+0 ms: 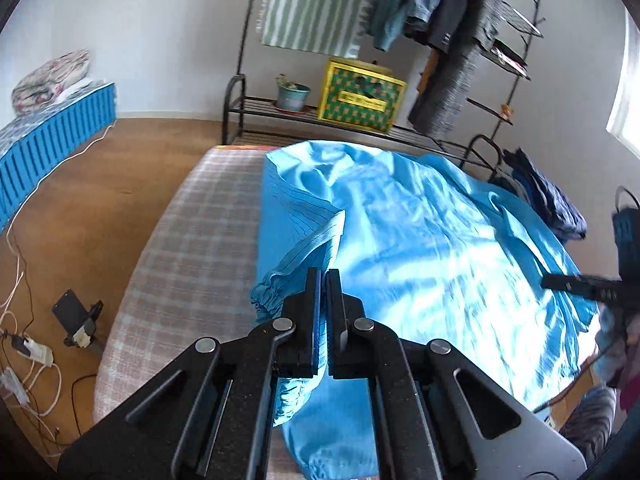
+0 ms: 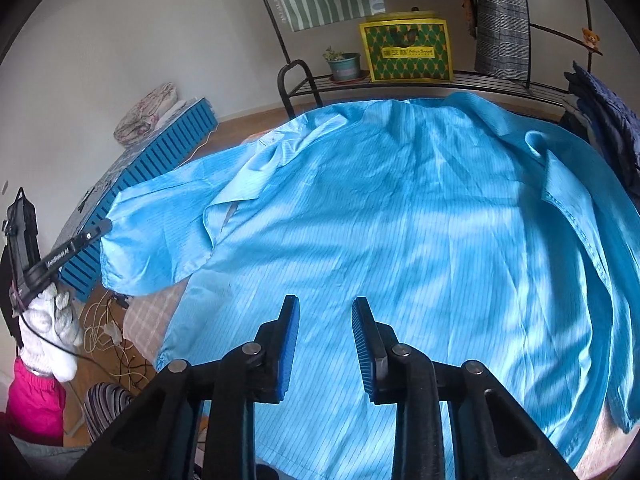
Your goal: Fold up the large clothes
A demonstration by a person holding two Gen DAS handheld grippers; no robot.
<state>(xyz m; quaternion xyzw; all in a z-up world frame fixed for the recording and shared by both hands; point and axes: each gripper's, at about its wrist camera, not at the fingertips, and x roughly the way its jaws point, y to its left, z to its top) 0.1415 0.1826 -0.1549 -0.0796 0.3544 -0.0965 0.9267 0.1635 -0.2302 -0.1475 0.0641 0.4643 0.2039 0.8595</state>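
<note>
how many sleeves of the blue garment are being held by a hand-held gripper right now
1. The left hand-held gripper is shut on the left sleeve cuff, lifted off the bed. The right sleeve lies flat, and the right hand-held gripper is open above the blue garment.

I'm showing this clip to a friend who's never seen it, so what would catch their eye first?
The big sky-blue pinstriped coat spread across the checked padded surface dominates both views. The left gripper is shut on its elastic-cuffed sleeve, lifted at the surface's left side, while the right gripper hovers open above the coat's middle. Behind, a yellow-and-green patterned box sits on the black metal rack.
</note>
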